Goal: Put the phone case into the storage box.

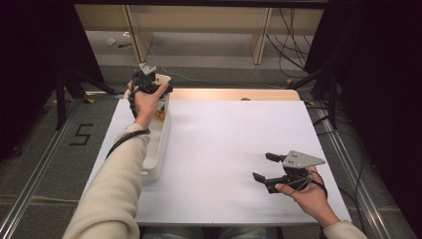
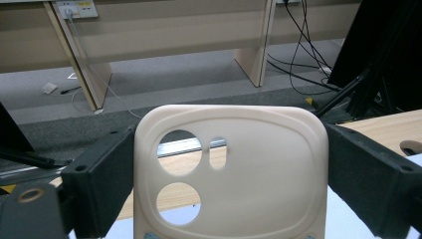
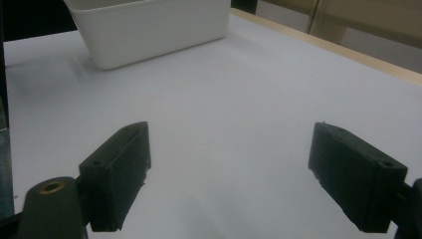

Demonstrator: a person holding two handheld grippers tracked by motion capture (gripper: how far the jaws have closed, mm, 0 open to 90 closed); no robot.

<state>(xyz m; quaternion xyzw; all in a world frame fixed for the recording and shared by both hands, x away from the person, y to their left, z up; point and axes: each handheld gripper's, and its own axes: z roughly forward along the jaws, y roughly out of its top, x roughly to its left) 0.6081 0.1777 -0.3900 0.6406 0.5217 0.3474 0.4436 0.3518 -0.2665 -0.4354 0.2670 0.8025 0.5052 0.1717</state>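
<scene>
My left gripper [image 1: 160,81] is raised over the far end of the white bin [image 1: 160,149] and is shut on a cream phone case [image 2: 231,169]. The case stands upright between the two black jaws, its camera cut-outs at the upper left. From above, the phone case [image 1: 162,78] shows as a pale piece at the gripper's tip. My right gripper [image 1: 266,167] rests low over the white table top [image 1: 224,139] at the front right. It is open, nothing between its fingers [image 3: 117,174], and it points left toward the bin [image 3: 149,30].
The long white bin lies along the table's left edge, and something orange shows inside it under the left hand. A bare wooden strip [image 1: 234,94] runs along the table's far edge. Beyond it are a grey floor, cables and wooden furniture legs.
</scene>
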